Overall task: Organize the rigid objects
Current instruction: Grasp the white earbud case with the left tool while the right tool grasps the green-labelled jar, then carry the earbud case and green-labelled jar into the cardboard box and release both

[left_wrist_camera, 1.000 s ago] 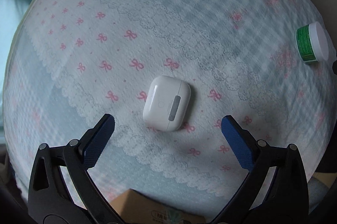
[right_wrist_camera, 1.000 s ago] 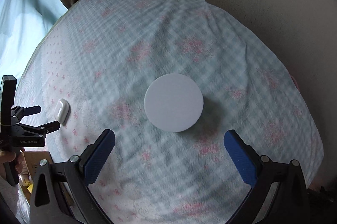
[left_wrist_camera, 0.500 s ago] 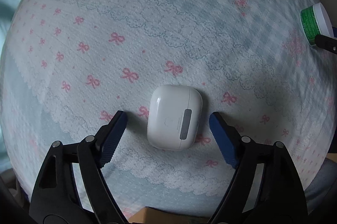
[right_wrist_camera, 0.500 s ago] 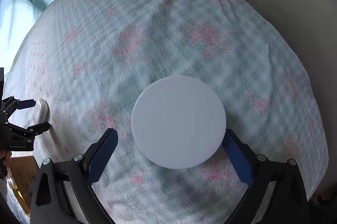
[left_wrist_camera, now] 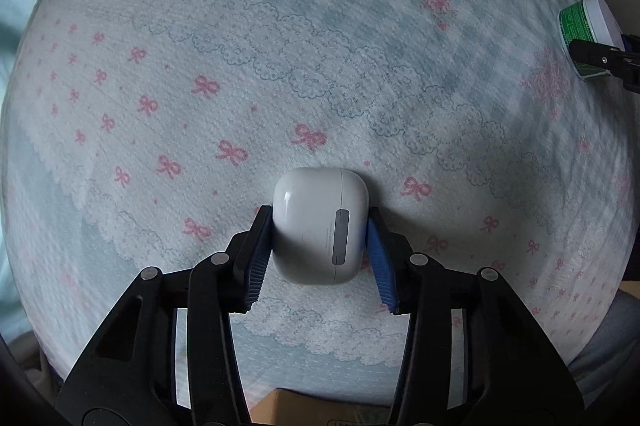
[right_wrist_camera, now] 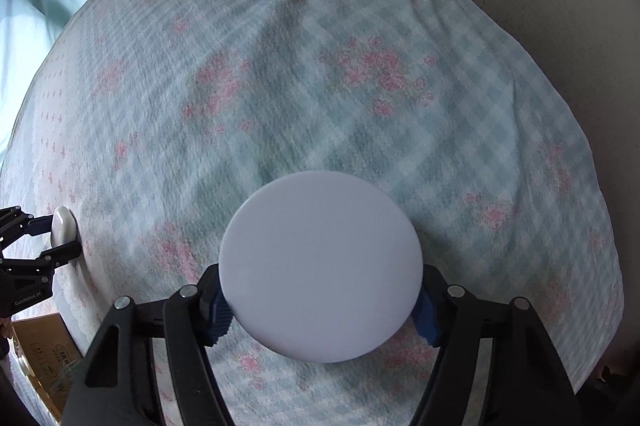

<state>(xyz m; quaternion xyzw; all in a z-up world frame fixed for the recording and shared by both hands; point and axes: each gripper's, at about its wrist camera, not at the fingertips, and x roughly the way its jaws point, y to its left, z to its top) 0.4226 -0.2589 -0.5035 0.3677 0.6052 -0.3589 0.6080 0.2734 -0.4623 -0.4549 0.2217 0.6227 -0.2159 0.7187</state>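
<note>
Left hand-held gripper [left_wrist_camera: 320, 258]: matte black plastic frame, two angled arms with triangular cut-outs, round silver screw heads at the linkage joints. Fingers [left_wrist_camera: 256, 258] carry blue ribbed pads. Right hand-held gripper [right_wrist_camera: 322, 310]: same build, black frame, silver screws, blue ribbed pads on its fingers [right_wrist_camera: 218, 318]. In the right wrist view the left unit's black body bears small white lettering, "GenRobot.AI".

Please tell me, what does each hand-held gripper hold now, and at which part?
The left hand-held gripper clamps the white earbud case by its two sides. The right hand-held gripper grips the white-lidded jar at opposite sides.
</note>
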